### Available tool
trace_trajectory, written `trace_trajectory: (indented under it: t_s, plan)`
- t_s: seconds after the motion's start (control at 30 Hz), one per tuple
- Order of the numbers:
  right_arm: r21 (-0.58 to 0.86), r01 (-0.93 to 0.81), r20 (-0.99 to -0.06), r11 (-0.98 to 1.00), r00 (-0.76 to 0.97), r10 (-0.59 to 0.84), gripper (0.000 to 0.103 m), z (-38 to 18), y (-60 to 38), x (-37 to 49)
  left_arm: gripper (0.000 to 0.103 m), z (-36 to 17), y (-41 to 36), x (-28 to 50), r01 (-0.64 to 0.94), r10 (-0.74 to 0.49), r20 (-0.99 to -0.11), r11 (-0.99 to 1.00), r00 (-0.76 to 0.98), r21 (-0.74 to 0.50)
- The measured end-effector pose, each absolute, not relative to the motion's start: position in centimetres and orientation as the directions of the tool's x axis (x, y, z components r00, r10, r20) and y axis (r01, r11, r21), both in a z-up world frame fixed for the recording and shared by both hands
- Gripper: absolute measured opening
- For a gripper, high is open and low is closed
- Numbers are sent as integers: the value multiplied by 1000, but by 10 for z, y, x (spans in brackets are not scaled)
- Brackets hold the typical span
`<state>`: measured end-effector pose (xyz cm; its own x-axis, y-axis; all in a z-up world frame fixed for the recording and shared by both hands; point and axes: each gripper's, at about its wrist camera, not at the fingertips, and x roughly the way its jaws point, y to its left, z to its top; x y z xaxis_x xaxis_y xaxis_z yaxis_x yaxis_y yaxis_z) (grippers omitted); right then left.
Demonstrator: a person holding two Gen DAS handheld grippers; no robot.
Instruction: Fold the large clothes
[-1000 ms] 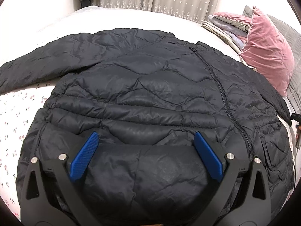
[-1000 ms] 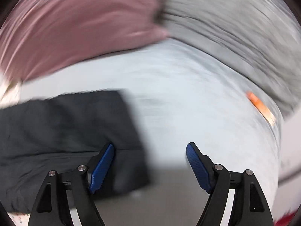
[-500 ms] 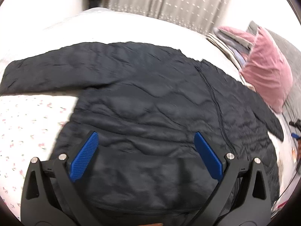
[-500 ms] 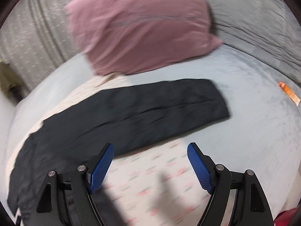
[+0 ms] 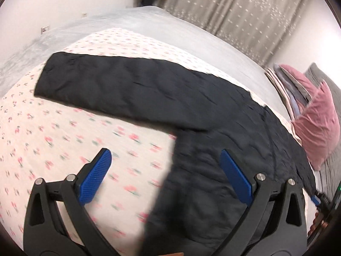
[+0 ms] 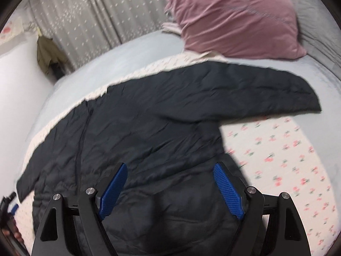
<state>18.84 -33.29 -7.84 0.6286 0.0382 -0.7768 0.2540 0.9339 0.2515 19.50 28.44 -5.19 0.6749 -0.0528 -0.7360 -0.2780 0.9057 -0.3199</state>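
A large black quilted jacket (image 5: 223, 149) lies spread flat on a flowered sheet (image 5: 53, 140), zip up. In the left wrist view one sleeve (image 5: 119, 89) stretches to the left. My left gripper (image 5: 166, 179) is open and empty, above the jacket's left edge, half over the sheet. In the right wrist view the jacket (image 6: 138, 140) fills the middle and its other sleeve (image 6: 245, 93) stretches right. My right gripper (image 6: 170, 187) is open and empty, above the jacket's lower body.
A pink pillow (image 6: 234, 17) lies at the head of the bed, near the right sleeve; it also shows in the left wrist view (image 5: 317, 123) beside folded bedding (image 5: 287, 79). Grey curtains (image 6: 89, 15) and a hanging olive garment (image 6: 49, 53) stand behind the bed.
My left gripper has swung left, from over the jacket's body to its left edge and sleeve. My right gripper has swung left from the bare bed and sleeve to over the jacket's body.
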Motion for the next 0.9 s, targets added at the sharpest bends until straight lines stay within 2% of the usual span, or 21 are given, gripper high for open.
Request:
trace_trajectory:
  t_s: [0.13,0.27,0.4,0.47,0.53,0.6,0.67,0.73,0.77,0.9]
  plan:
    - [200,179,-793,963,607,52,84,-94,-300,194,101,-79,337,205,-379,-2,-746,860,666,-341]
    - [162,122,-804,979,592,59,84,-103,-275,200,101,-113,388,216,-481,-12,-751,761,660,-435]
    - [79,42,-807,996,590,40,84,-107,-249,203,101,-126,417,221,-494,-26,-678,665,735,-561]
    - [18,15,-802,1000,597,5,84,-109,-239,203,97,-127,426,226,-504,-5,-661,643,750,-577]
    - [-32,6,-793,999,609,-28,84,-109,-234,203,80,-125,431,234,-537,43,-672,640,739,-550]
    - [-41,10,-786,999,617,-38,84,-109,-234,203,71,-124,434,243,-570,79,-688,631,722,-526]
    - [-25,23,-780,999,624,-34,84,-108,-238,204,52,-118,434,249,-594,120,-697,635,707,-494]
    - [-13,34,-780,999,625,-31,84,-107,-241,206,13,-104,423,253,-607,182,-699,671,692,-426]
    - [-10,39,-780,999,625,-32,84,-107,-243,207,8,-95,420,255,-604,212,-691,694,691,-392]
    - [-5,55,-779,998,626,-38,84,-106,-248,207,5,-40,388,255,-493,221,-582,791,783,-362]
